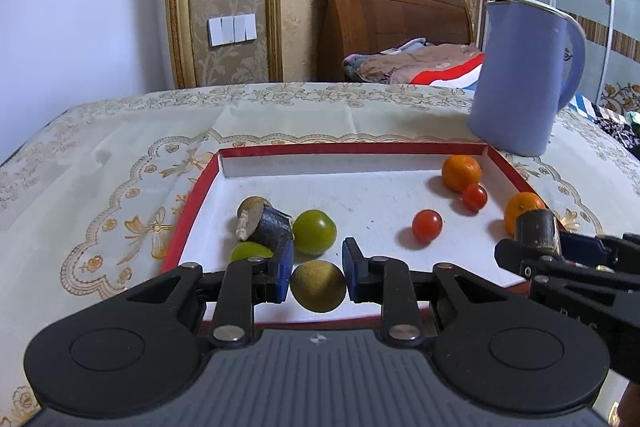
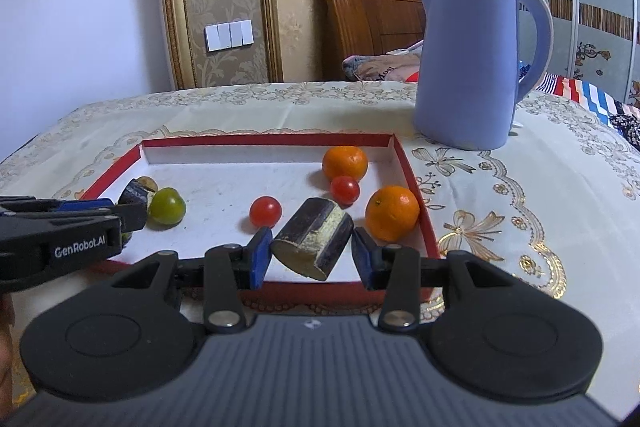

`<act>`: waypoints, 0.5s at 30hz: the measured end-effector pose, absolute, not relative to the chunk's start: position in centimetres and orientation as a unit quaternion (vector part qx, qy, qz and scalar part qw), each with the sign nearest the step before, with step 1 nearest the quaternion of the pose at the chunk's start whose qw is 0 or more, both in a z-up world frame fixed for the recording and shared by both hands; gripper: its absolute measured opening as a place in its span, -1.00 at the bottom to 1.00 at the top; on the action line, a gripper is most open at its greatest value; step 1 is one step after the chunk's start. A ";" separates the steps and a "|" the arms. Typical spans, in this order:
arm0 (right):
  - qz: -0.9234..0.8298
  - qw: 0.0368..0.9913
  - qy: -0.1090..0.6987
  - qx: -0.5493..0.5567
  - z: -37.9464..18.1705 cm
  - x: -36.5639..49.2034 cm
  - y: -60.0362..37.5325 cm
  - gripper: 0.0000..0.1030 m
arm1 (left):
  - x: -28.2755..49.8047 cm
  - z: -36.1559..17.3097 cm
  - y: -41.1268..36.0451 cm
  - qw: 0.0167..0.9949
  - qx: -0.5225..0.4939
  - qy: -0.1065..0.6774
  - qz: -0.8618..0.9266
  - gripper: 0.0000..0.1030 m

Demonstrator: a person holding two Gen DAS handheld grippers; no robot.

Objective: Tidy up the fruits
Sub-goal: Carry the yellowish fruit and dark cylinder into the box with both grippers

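Note:
A red-rimmed white tray holds the fruit. My left gripper is open around a yellow-green round fruit, pads just beside it. Two green fruits and a dark sugarcane piece lie just beyond. My right gripper is open around another dark sugarcane piece, also seen in the left wrist view. Two oranges and two cherry tomatoes lie in the tray's right half.
A tall blue kettle stands on the patterned tablecloth behind the tray's right far corner. A wooden bed headboard and a wall stand beyond the table.

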State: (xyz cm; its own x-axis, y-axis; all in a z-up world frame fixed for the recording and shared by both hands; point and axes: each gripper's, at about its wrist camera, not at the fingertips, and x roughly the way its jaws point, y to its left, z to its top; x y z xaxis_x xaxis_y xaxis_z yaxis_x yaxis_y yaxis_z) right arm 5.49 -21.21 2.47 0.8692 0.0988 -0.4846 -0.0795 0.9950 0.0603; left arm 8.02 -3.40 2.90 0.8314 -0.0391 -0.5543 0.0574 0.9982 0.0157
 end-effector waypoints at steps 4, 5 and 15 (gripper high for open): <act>0.046 0.963 0.263 0.015 2.3 6.7 -21.0 -0.20 | 9.2 2.3 -3.4 0.954 0.013 0.298 -0.020 -0.49; 0.045 0.963 0.265 0.013 2.2 6.9 -21.0 -0.20 | 9.4 2.1 -3.4 0.954 0.014 0.300 -0.018 -0.49; 0.048 0.957 0.287 0.000 0.9 8.9 -19.9 -0.20 | 10.7 0.7 -3.6 0.950 0.013 0.312 -0.014 -0.49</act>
State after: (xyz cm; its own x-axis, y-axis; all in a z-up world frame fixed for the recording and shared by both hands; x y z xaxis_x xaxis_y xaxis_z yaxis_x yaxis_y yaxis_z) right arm 8.87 -19.86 0.87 0.8302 0.0917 -0.5498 -0.0912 0.9954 0.0283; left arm 10.67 -3.58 0.72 0.8048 -0.0184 -0.5933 0.0352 0.9992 0.0168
